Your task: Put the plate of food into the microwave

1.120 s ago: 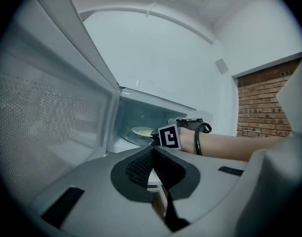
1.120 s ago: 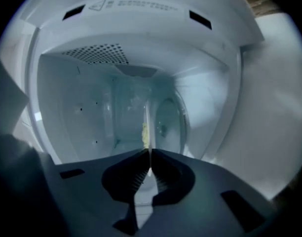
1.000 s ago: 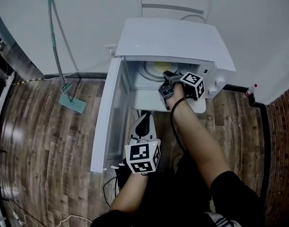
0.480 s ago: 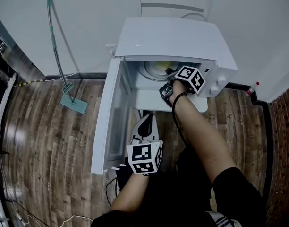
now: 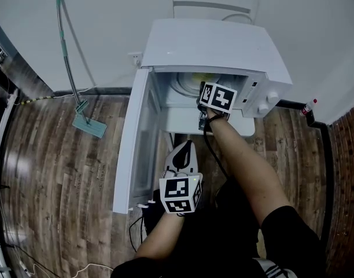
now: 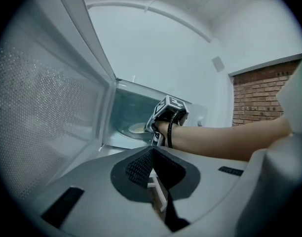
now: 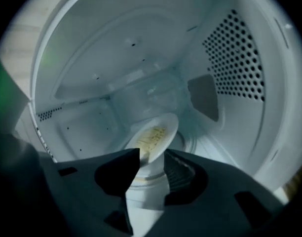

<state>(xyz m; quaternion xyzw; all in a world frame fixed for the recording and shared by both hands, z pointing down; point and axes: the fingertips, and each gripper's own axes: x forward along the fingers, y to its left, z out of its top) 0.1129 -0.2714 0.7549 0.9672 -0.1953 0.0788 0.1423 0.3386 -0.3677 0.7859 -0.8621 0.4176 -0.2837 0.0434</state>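
Your right arm stretches forward into the open microwave [image 5: 211,45], where the right gripper [image 7: 151,168] has its jaws opening around the near rim of the plate of food [image 7: 155,132], which lies inside the oven. Your left gripper [image 5: 184,152] hangs low beside the door [image 5: 133,143], pinched together on nothing.

the left gripper [image 6: 152,154] fills the foreground, its dark ridged jaws closed together with nothing between them. at left the microwave door [image 6: 52,98] stands swung open, and beyond it the plate of food [image 6: 136,129] lies inside the microwave [image 6: 124,107]. a bare forearm [image 6: 215,139] reaches in from the right with the right gripper [image 6: 156,126], its jaws opening just beside the plate, too small here to tell what is between them.
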